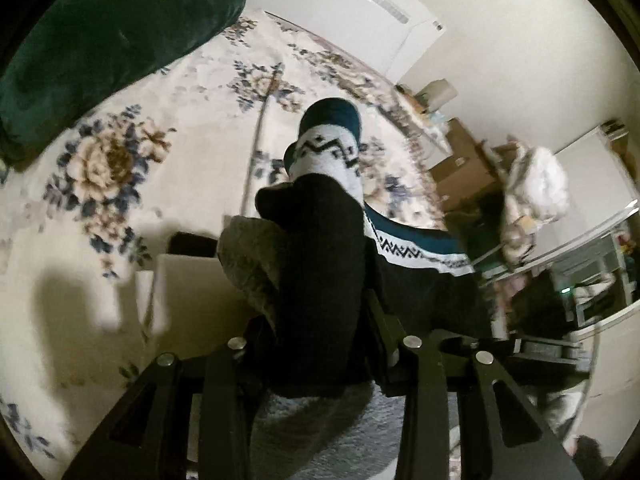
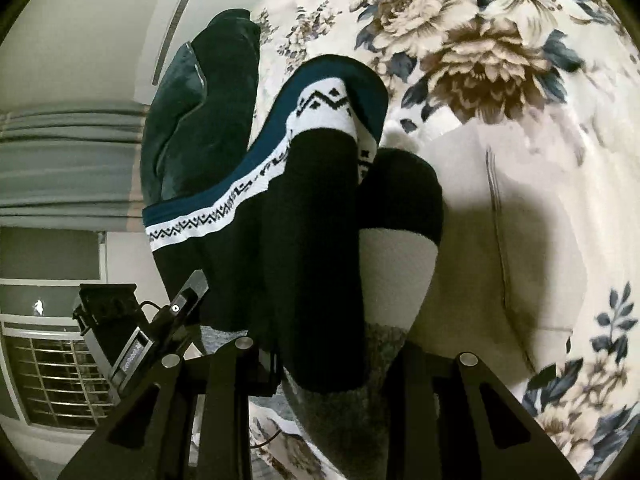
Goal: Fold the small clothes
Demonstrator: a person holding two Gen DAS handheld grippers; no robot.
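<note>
Left tongs (image 1: 320,320) tips: hidden under the sock (image 1: 320,240).
Right tongs (image 2: 320,360) tips: likewise covered by fabric.
Clutter (image 1: 532,188) at right: blurred, unidentifiable.
Green cushion (image 1: 100,40): cut off by frame edge.

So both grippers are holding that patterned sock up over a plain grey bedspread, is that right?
Not quite. The sock is indeed held by both grippers, but the bedspread beneath is not plain grey: it is cream with large brown and blue flowers. The right wrist view shows this most clearly, and the left wrist view shows it too.
</note>
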